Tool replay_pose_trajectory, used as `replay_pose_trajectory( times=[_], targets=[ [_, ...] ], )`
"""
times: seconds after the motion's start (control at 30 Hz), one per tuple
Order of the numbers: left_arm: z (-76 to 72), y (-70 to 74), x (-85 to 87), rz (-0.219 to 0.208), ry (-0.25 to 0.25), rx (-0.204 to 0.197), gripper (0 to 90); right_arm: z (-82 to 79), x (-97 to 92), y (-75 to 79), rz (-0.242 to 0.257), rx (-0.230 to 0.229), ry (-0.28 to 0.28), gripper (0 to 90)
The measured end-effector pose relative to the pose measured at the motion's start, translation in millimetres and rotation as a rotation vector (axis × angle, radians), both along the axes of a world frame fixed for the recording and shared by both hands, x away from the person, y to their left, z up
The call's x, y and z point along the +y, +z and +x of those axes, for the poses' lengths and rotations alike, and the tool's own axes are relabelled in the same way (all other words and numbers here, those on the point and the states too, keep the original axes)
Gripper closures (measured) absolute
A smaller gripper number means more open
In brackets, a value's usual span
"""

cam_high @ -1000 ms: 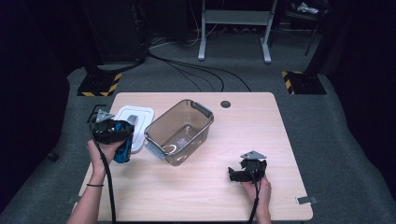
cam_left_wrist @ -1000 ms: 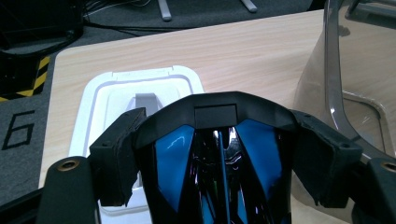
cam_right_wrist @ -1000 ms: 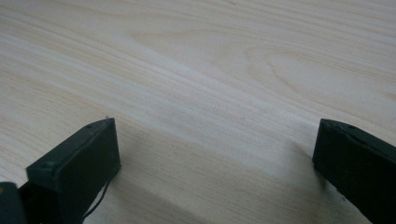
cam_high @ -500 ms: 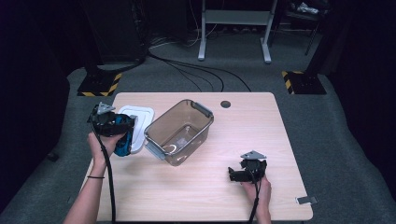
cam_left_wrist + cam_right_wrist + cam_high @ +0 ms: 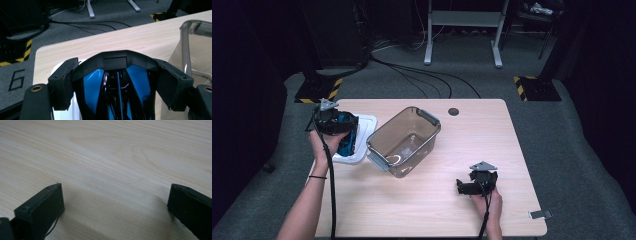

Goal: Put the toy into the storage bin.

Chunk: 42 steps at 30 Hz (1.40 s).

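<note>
Blue-black object (image 5: 117, 95), upright, above white lid (image 5: 362, 145)

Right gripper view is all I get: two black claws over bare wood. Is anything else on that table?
Observer: Yes. A clear bin stands near the middle of the table, to the left of that right claw and apart from it.
Operator: Is the bin full?
Observer: No, from the high view I can see nothing in it.
Operator: And the other hand?
Observer: The left claw is clamped on a blue and black thing beside the bin, over a white tray.
</note>
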State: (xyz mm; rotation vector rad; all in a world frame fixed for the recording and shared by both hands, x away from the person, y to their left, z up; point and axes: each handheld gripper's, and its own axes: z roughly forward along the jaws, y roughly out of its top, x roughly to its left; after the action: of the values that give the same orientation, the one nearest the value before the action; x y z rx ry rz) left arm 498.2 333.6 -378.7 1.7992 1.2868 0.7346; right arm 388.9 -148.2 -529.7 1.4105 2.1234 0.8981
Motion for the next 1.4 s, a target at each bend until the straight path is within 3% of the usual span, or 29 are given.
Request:
replay_pose_trajectory(
  times=[0.43,0.9,1.4],
  targets=[
    [15.7,15.8,-18.9,0.018,-0.024,-0.014,24.8,0.0,0.0,0.0,0.000,0.000,0.000,0.0],
    [19.9,34.1,-31.9,0.018,-0.043,-0.038,24.8,0.0,0.0,0.0,0.002,0.001,0.001,0.0],
    [17.5,62.9,-55.4,-0.001,-0.108,-0.108,24.8,-0.8,0.2,0.1,0.003,0.001,-0.003,0.1]
  ],
)
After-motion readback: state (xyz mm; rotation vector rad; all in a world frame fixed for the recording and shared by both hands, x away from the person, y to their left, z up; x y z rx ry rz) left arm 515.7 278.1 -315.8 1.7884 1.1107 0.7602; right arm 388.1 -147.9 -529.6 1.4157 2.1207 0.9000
